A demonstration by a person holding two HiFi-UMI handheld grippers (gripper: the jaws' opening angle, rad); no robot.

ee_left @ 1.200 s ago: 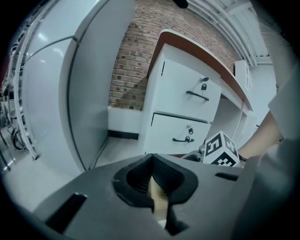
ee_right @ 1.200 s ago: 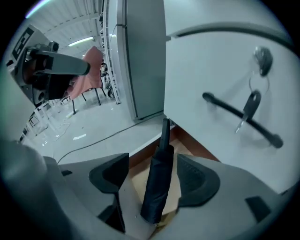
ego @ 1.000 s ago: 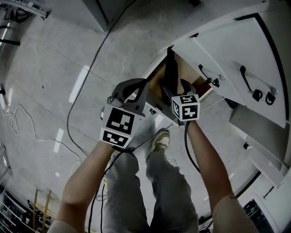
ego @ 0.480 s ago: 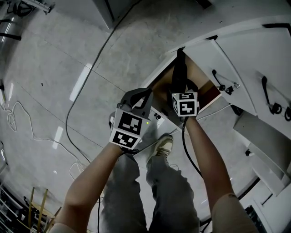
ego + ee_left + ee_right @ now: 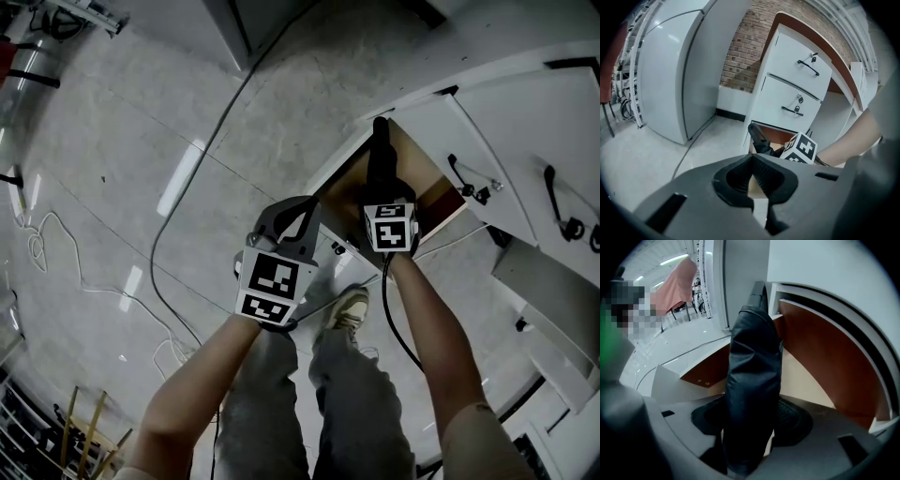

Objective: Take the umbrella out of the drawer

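The right gripper has just been closing its jaws, and they now pinch the umbrella from both sides, the pads against its fabric. The umbrella stands in the open bottom drawer, low in the white cabinet, and runs from the jaws toward 12 o'clock, past the drawer's far edge. The left gripper hangs at about 8 o'clock from the right one in the head view, over the floor just outside the drawer. Its jaw tips are pressed together with nothing between them.

The drawer has reddish-brown walls and a pale tan bottom. Above it sit two shut white drawers with black handles. The floor is pale grey and glossy, with streaks of reflected light. A brick wall shows behind the cabinet, and a big white cupboard stands at 10 o'clock in the left gripper view.

The umbrella is folded, black and slightly shiny, wrapped snug and creased.
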